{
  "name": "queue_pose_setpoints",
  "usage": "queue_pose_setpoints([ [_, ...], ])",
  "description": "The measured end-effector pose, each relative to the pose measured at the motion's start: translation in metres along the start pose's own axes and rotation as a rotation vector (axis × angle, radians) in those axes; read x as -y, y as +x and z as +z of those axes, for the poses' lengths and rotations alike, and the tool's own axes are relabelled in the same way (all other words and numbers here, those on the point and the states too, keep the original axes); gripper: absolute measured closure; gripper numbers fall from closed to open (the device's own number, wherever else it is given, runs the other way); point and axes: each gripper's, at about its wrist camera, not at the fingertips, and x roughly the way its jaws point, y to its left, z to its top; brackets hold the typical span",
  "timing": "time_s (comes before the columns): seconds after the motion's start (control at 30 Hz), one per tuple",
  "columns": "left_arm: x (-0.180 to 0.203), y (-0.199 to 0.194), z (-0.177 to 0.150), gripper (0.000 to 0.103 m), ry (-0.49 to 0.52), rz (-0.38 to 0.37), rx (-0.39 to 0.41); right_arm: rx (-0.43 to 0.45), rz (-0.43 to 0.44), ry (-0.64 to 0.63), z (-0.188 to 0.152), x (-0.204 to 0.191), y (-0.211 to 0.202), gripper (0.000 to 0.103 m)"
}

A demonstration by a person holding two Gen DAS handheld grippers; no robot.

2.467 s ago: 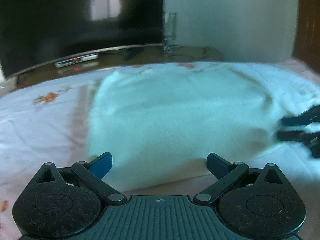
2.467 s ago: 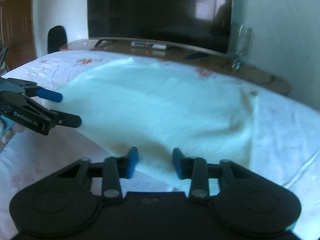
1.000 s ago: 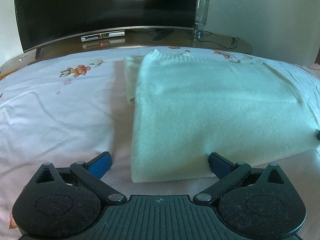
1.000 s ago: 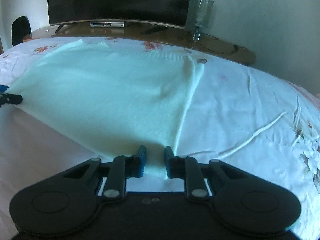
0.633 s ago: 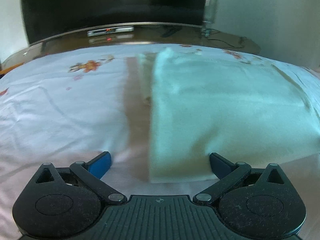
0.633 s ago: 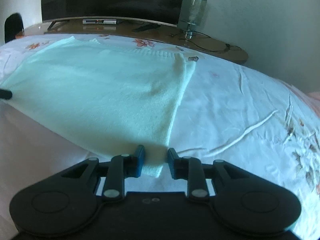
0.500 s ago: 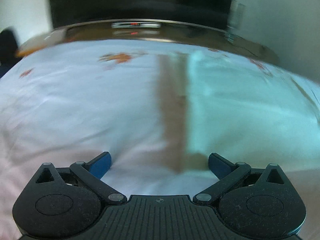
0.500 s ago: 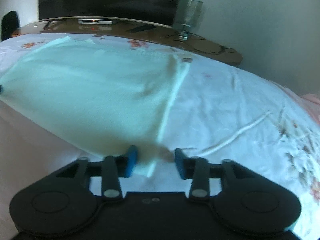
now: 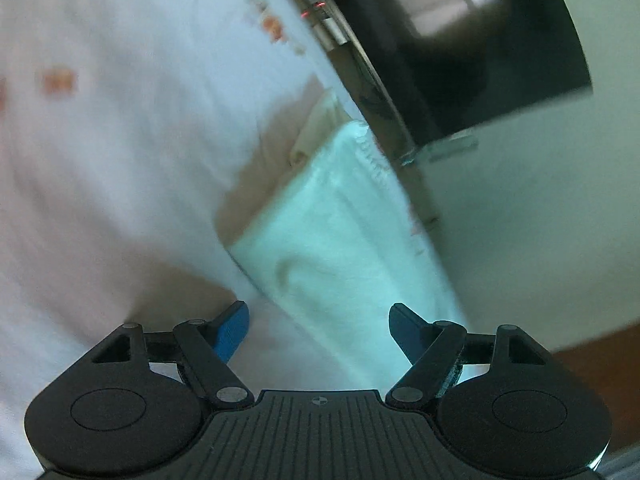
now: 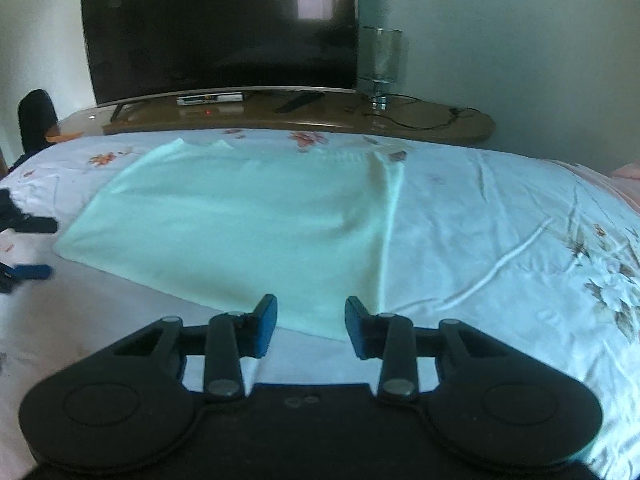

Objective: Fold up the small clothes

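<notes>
The left gripper (image 9: 318,330) has been rolled sideways, its jaws closing, empty; the right gripper (image 10: 310,328) is narrowing, unloaded. The garment (image 10: 248,220) lies just ahead; its near corners should be pinched squarely.

I see one garment, a pale mint-green knitted sweater (image 10: 248,216), lying flat on the bed (image 10: 500,216). From my right wrist view it is spread as a broad four-sided panel, wider at the near hem than at the far end. Its near right corner comes to a point close in front of me. The right side is folded over, leaving a straight raised crease running from that corner towards the far end. A ribbed band shows along the far edge on the right. In my tilted, blurred left wrist view the sweater (image 9: 344,232) runs as a slanted strip with a cream layer peeking out beneath its far end.
</notes>
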Motion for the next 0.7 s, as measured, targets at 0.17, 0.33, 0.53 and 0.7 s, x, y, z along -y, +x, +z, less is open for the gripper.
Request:
queue_pose_setpoints([
  [0.17,0.005,0.016,-0.002,0.026,-0.018,-0.015,0.061,-0.003,0.025,0.01,0.006,-0.005,0.008,0.065],
  [0.33,0.016,0.035,-0.004,0.026,-0.002,-0.017,0.129,-0.006,0.051,0.026,0.012,-0.005,0.02,0.065],
  [0.53,0.028,0.053,-0.001,0.027,0.047,-0.007,0.187,-0.001,0.086,0.036,0.022,-0.008,0.037,0.065],
  [0.7,0.033,0.05,-0.009,0.031,0.103,0.053,0.259,-0.002,0.113,0.072,0.024,-0.007,0.045,0.065],
])
